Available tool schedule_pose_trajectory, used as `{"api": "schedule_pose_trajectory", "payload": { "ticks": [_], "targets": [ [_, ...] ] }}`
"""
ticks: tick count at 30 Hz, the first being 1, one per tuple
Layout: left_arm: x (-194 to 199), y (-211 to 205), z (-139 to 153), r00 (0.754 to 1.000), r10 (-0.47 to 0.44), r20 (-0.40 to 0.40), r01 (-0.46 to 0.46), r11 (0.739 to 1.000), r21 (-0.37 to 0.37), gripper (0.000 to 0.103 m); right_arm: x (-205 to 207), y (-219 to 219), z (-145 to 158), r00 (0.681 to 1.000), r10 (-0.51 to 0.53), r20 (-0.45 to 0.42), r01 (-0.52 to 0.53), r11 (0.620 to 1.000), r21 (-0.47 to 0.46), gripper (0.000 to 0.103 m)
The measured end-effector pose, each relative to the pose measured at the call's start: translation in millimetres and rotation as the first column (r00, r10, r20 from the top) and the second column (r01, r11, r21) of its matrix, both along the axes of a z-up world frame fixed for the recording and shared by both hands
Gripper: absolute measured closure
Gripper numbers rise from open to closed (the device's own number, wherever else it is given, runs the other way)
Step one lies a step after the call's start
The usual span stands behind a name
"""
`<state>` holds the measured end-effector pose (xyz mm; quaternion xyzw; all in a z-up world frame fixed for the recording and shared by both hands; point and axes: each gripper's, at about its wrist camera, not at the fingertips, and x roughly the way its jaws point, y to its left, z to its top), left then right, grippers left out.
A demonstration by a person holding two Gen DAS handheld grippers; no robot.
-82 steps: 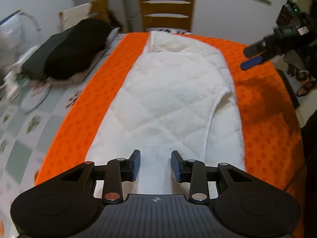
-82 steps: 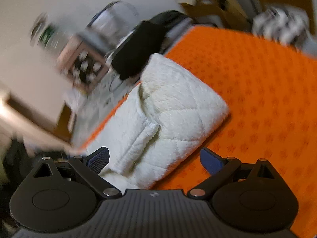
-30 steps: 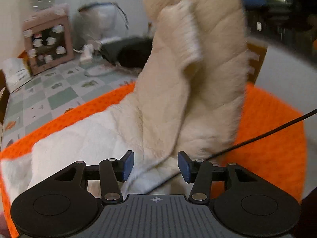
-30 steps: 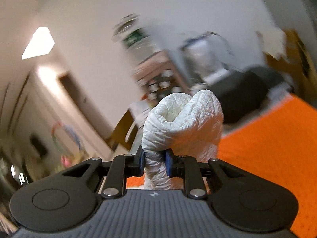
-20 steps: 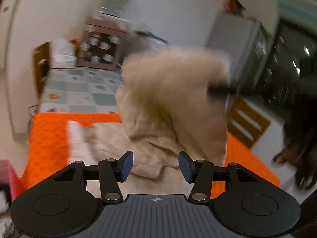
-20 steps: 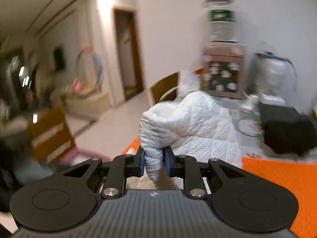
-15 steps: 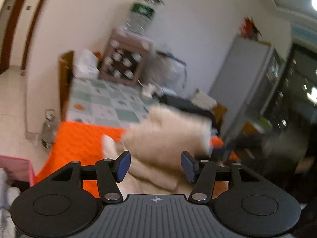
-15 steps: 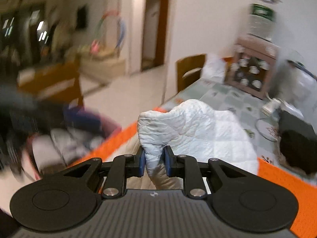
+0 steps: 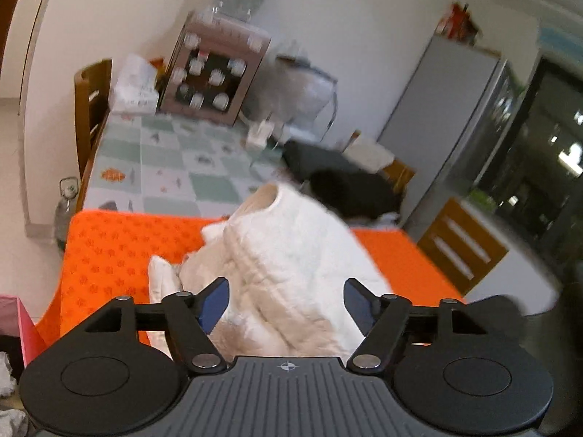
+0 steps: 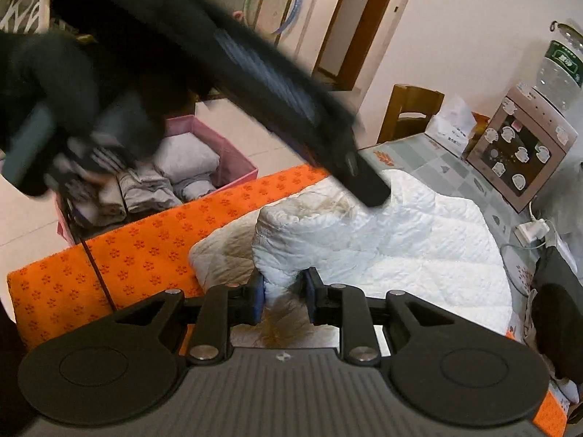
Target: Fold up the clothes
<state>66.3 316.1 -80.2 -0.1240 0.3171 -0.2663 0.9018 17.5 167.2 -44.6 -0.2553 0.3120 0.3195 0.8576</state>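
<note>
A: While your right gripper (image 10: 282, 293) pinches a fold of the white quilted jacket (image 10: 393, 240), where's your left?

B: Your left gripper (image 9: 286, 302) hangs spread, empty, over the jacket heaped on the orange-covered tabletop (image 9: 109, 247).

A: Beyond the far edge?

B: A pink bin (image 10: 226, 156) of folded clothes.

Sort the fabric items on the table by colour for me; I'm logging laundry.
White: 1, the quilted jacket, pinched by the right gripper
Orange: 1, the mat under it
Black: 1, the bundle behind, on the table
Total: 3
</note>
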Motion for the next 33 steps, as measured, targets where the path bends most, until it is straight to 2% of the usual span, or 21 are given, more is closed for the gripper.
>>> {"api": "schedule_pose_trajectory", "payload": {
  "ticks": [1, 3, 5, 8, 9, 10, 12, 14, 17, 20, 22, 24, 26, 27, 31, 33],
  "targets": [
    [4.7, -3.1, -4.5, 1.0, 0.009, -0.016, -0.009, 1.0, 0.013, 0.028, 4.6, -3.7, -0.4, 1.0, -0.001, 0.001, 0.001, 1.0, 0.007, 0.076],
    [12.5, -1.1, -11.2, 0.998, 0.045, -0.053, -0.046, 0.999, -0.01, 0.025, 3.8, -7.2, 1.1, 1.0, -0.01, 0.007, 0.01, 1.0, 0.017, 0.076],
    [17.9, 4.2, -17.5, 0.993, 0.057, -0.103, -0.066, 0.994, -0.087, 0.025, 2.4, -10.7, 3.4, 1.0, -0.018, 0.006, 0.018, 0.999, 0.035, 0.076],
    [24.0, 0.3, -22.9, 0.991, 0.036, -0.127, -0.052, 0.992, -0.118, 0.027, 1.5, -15.3, 8.6, 1.0, -0.029, -0.004, 0.029, 0.997, 0.069, 0.077],
    [24.3, -1.9, -22.8, 0.992, 0.027, -0.123, -0.043, 0.991, -0.125, 0.038, 1.2, -16.8, 10.4, 0.999, -0.032, -0.007, 0.033, 0.996, 0.08, 0.077],
    [24.4, -3.3, -22.1, 0.992, 0.021, -0.121, -0.037, 0.99, -0.133, 0.054, 0.9, -18.4, 12.1, 0.999, -0.036, -0.011, 0.037, 0.995, 0.091, 0.077],
    [22.9, -3.9, -16.8, 0.994, 0.033, -0.103, -0.046, 0.991, -0.125, 0.075, 0.3, -21.5, 15.6, 0.999, -0.043, -0.018, 0.045, 0.993, 0.113, 0.077],
    [16.6, -0.8, -8.0, 0.996, 0.042, -0.077, -0.051, 0.992, -0.119, 0.08, -0.3, -24.5, 19.1, 0.998, -0.049, -0.026, 0.052, 0.989, 0.135, 0.077],
    [-1.7, 6.0, 7.4, 0.997, 0.067, -0.028, -0.069, 0.994, -0.081, 0.08, -3.6, -30.9, 34.4, 0.998, -0.023, -0.06, 0.034, 0.98, 0.198, 0.076],
    [-14.2, 20.8, 10.6, 0.995, 0.097, -0.028, -0.098, 0.994, -0.052, 0.08, -5.9, -39.5, 50.3, 0.992, 0.019, -0.128, 0.015, 0.965, 0.26, 0.072],
    [-17.9, 32.7, -0.7, 0.992, 0.112, -0.057, -0.114, 0.993, -0.032, 0.08, -3.7, -51.5, 59.3, 0.988, 0.0, -0.153, 0.045, 0.955, 0.292, 0.065],
    [-19.6, 42.6, -14.5, 0.988, 0.128, -0.088, -0.13, 0.991, -0.016, 0.079, 1.1, -64.9, 66.8, 0.984, -0.034, -0.176, 0.091, 0.942, 0.323, 0.051],
    [-21.8, 48.3, -28.2, 0.984, 0.143, -0.106, -0.145, 0.989, -0.006, 0.077, 11.8, -78.1, 69.7, 0.981, -0.084, -0.176, 0.14, 0.931, 0.338, 0.043],
    [-22.5, 51.0, -34.9, 0.981, 0.153, -0.117, -0.155, 0.988, -0.009, 0.076, 18.2, -82.3, 68.7, 0.98, -0.109, -0.169, 0.16, 0.931, 0.328, 0.038],
    [-22.5, 56.6, -51.2, 0.972, 0.191, -0.135, -0.198, 0.979, -0.044, 0.065, 51.5, -88.3, 48.6, 0.973, -0.179, -0.146, 0.215, 0.935, 0.283, 0.038],
    [-23.6, 56.8, -50.3, 0.972, 0.201, -0.123, -0.209, 0.976, -0.057, 0.06, 68.3, -82.8, 32.6, 0.973, -0.19, -0.132, 0.219, 0.94, 0.262, 0.038]
  ]
}}
